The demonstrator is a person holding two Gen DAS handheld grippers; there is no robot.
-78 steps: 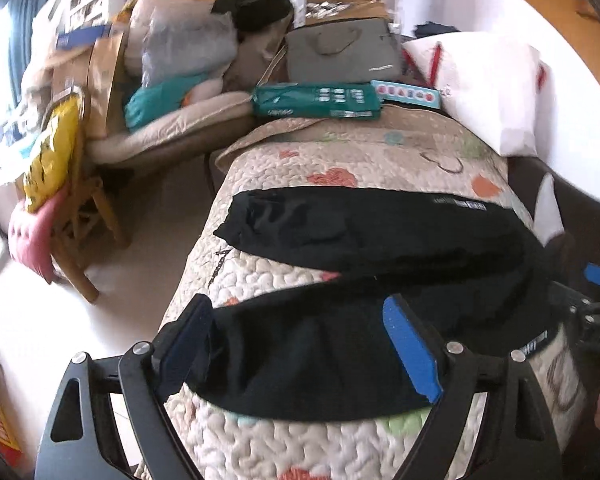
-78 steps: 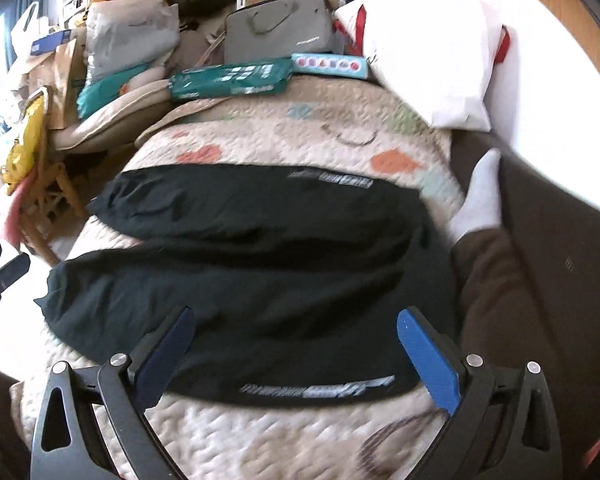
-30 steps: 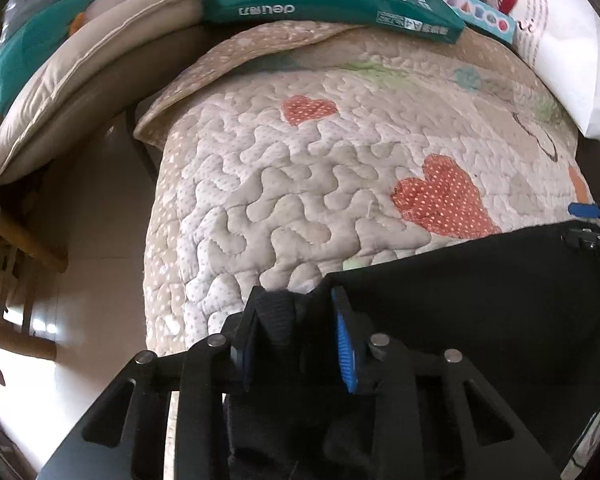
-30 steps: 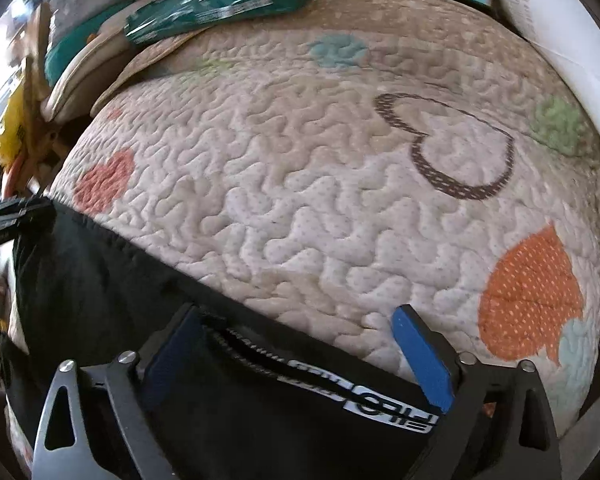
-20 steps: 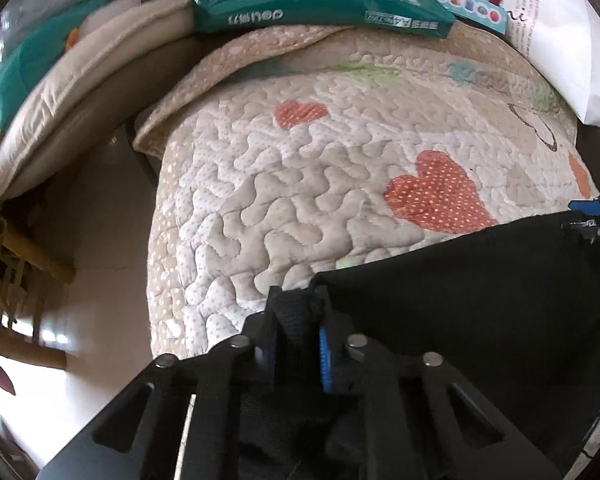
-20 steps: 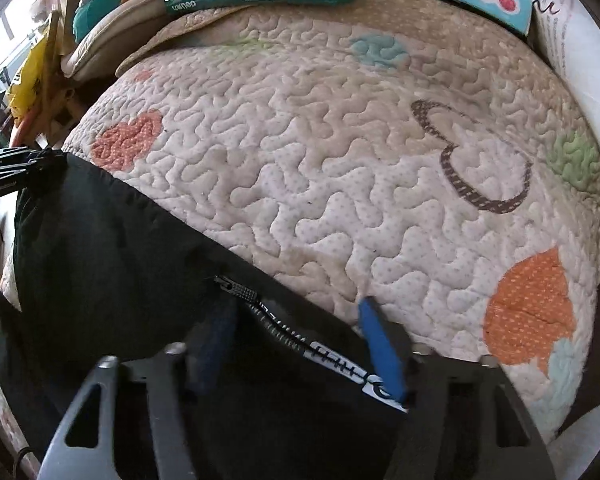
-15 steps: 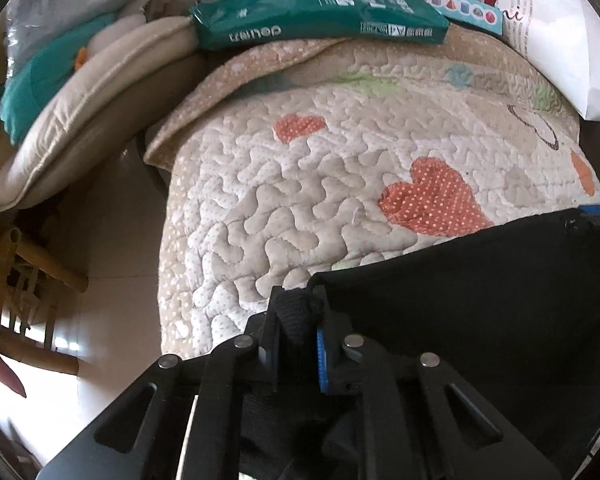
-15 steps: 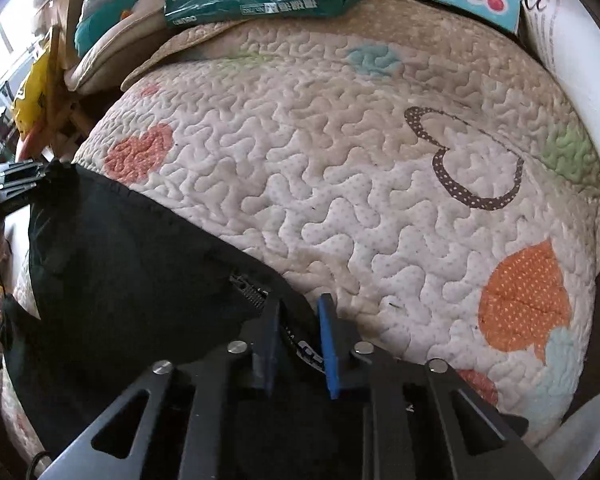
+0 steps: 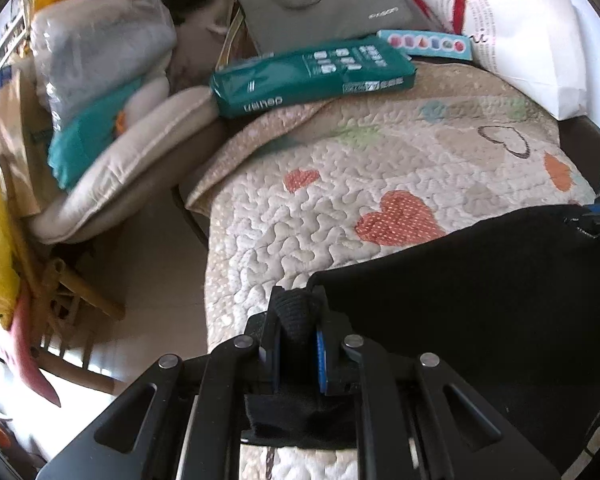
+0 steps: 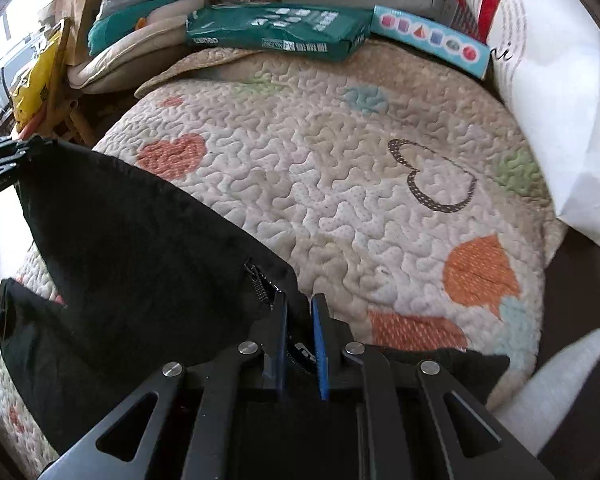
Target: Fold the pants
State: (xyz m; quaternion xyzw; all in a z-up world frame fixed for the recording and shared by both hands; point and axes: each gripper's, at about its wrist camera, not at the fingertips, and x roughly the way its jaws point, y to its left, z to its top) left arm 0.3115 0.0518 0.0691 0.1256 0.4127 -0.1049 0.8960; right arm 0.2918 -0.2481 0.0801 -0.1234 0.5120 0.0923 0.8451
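Black pants (image 9: 480,300) hang pinched in both downward-tilted grippers' jaws, the right's closing.

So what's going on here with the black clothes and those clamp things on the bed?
A person is folding a pair of black pants on a quilted bedspread, using a hand-held clamp in each hand. The left gripper is shut on a bunched cuff end. The right gripper is closing on the waistband end beside the zipper, with the fabric pinched between its pads. Both ends are raised off the quilt, so the cloth hangs between them while another part lies on the quilt.
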